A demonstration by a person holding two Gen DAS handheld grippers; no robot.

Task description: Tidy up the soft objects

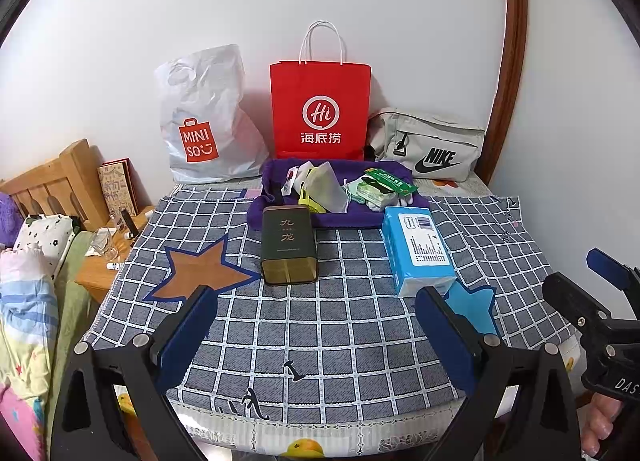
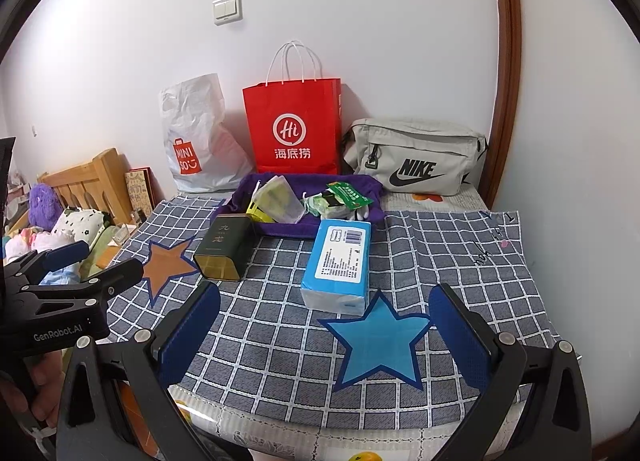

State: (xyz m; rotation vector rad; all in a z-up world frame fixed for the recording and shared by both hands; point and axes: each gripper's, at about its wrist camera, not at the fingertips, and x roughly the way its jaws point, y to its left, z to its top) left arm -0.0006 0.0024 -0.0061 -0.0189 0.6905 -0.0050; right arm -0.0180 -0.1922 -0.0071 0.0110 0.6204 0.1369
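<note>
Tongs are hovering nearest: left tongs (image 1: pixel 316 325) and right tongs (image 2: pixel 324 325) both gaping apart, gripping nothing. Beyond them, the tissue pack (image 2: pixel 338 263) is lying on the worktop (image 2: pixel 460 261), touching the purple tray (image 2: pixel 280 229). Likely light and squashy; pinching across its narrow sides looks best.

left gripper (image 1: pixel 316 325) jaws spread wide over checked cloth (image 1: pixel 320 333), holding nothing. dark tin (image 1: pixel 289 251) and blue tissue pack (image 1: pixel 418 251) lie ahead, well apart. purple tray (image 1: pixel 344 217) of small soft items behind them. right gripper (image 1: pixel 592 301) at right edge.
</note>
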